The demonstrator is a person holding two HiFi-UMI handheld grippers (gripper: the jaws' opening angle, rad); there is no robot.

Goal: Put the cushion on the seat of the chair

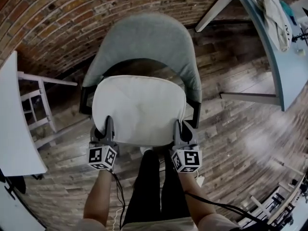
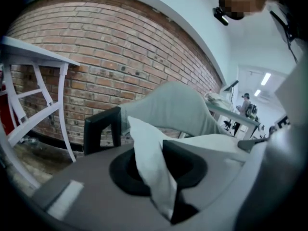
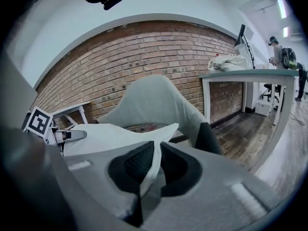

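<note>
While level over the chair [image 1: 144,37], the cushion [image 1: 139,109] runs left-right.

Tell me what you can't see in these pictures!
- Chair seat: head view, the cushion covers it, so whether they touch is unclear.
- Chair legs: head view, hidden under the chair.
- Table top: head view, cut off by the edge.
- Person far away: left gripper view, too small.
</note>
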